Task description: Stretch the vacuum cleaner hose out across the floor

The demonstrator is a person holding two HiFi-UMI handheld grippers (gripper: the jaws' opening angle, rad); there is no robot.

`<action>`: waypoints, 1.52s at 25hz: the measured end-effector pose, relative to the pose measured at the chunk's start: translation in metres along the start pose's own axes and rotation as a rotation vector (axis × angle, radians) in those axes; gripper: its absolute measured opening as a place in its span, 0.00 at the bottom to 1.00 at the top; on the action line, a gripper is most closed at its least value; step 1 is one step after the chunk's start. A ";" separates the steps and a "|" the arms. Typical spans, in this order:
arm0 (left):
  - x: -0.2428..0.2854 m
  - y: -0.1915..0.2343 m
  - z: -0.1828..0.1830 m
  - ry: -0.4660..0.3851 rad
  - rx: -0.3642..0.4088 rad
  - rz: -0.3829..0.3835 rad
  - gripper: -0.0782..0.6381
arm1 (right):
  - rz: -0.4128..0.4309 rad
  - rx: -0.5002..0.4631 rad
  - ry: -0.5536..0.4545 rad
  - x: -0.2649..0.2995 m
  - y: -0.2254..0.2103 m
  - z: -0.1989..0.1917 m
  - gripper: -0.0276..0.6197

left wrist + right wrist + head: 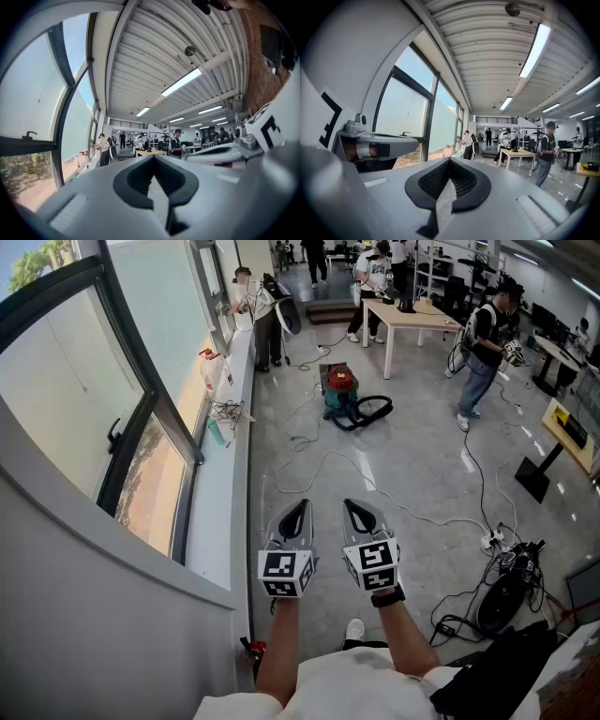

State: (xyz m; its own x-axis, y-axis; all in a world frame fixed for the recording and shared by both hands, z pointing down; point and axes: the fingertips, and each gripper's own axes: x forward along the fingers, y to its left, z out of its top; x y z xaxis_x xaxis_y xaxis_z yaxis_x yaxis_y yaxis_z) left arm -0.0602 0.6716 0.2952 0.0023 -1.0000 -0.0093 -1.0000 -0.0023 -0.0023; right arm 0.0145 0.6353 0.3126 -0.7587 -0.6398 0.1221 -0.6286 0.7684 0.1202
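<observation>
The grey floor carries a vacuum cleaner, its coiled black hose and loose cables.

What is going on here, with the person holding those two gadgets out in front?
A person holds a left gripper and a right gripper side by side, both with jaws shut and nothing in them. Farther ahead on the floor stands a vacuum cleaner, its black hose lying looped beside it, not yet touched or stretched out. Other people stand near a table farther back.
</observation>
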 end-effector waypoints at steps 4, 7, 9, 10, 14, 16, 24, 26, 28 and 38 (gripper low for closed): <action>0.021 -0.012 0.006 0.002 0.010 0.019 0.11 | 0.049 0.011 -0.051 0.011 -0.036 0.012 0.04; 0.046 -0.011 -0.004 0.034 0.057 0.038 0.11 | 0.055 0.123 -0.020 0.025 -0.062 -0.002 0.04; 0.069 -0.011 -0.006 0.048 0.042 0.043 0.11 | 0.066 0.162 0.016 0.034 -0.077 -0.010 0.04; 0.079 -0.013 -0.006 0.048 0.037 0.042 0.11 | 0.077 0.154 0.022 0.038 -0.081 -0.013 0.04; 0.129 -0.022 -0.016 0.040 0.045 -0.003 0.11 | 0.039 0.157 0.037 0.069 -0.115 -0.030 0.04; 0.160 -0.025 -0.022 0.038 0.024 -0.046 0.11 | 0.013 0.166 0.074 0.091 -0.137 -0.044 0.04; 0.299 0.063 -0.007 -0.007 0.023 -0.057 0.11 | -0.070 0.106 0.089 0.218 -0.195 -0.022 0.04; 0.332 0.091 -0.003 -0.033 0.002 -0.071 0.11 | -0.085 0.081 0.043 0.253 -0.200 -0.003 0.04; 0.360 0.109 0.001 -0.062 -0.011 -0.097 0.11 | -0.111 0.058 0.027 0.283 -0.211 0.005 0.04; 0.444 0.183 -0.038 -0.022 -0.111 -0.085 0.11 | -0.048 0.064 0.127 0.401 -0.225 -0.025 0.04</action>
State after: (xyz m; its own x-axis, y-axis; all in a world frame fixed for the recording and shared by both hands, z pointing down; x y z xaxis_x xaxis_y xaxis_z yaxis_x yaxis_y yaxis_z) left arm -0.2422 0.2267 0.3287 0.0859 -0.9957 -0.0355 -0.9902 -0.0893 0.1071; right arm -0.1444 0.2053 0.3594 -0.7020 -0.6698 0.2420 -0.6767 0.7333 0.0664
